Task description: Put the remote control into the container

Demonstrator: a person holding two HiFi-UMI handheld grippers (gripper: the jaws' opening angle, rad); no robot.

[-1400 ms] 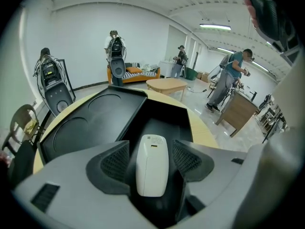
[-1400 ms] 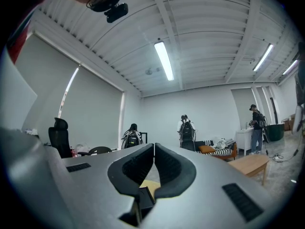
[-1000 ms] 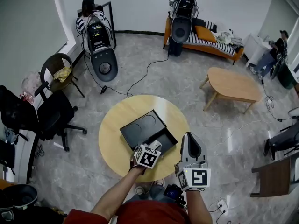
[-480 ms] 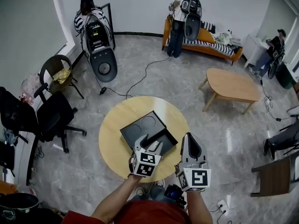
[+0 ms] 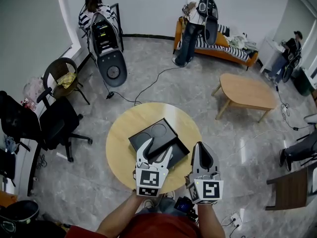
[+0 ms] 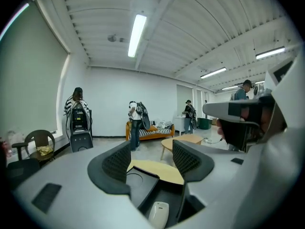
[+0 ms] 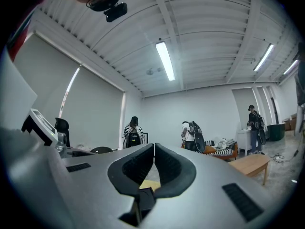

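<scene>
A black container [image 5: 152,134] lies on the round wooden table [image 5: 122,144]. In the left gripper view a white remote control [image 6: 158,214] rests in the container's [image 6: 142,181] open recess, just below the jaws. My left gripper [image 5: 158,148] stands open over the container's near edge, with nothing between its fingers [image 6: 116,162]. In the head view it hides the remote. My right gripper [image 5: 201,148] is shut and empty, held at the table's near right edge beside the container. Its view shows the closed gripper [image 7: 153,149] pointing across the room.
A black office chair [image 5: 55,120] and a round-backed chair [image 5: 62,76] stand to the left. A low wooden table [image 5: 246,89] is at the right, an orange sofa [image 5: 229,47] behind it. People stand at the back wall. A cable [image 5: 148,83] runs across the floor.
My left gripper has opened, turned upright and drawn back a little, and the remote now lies loose in the container. The right gripper has stayed put. A person by the sofa has shifted.
</scene>
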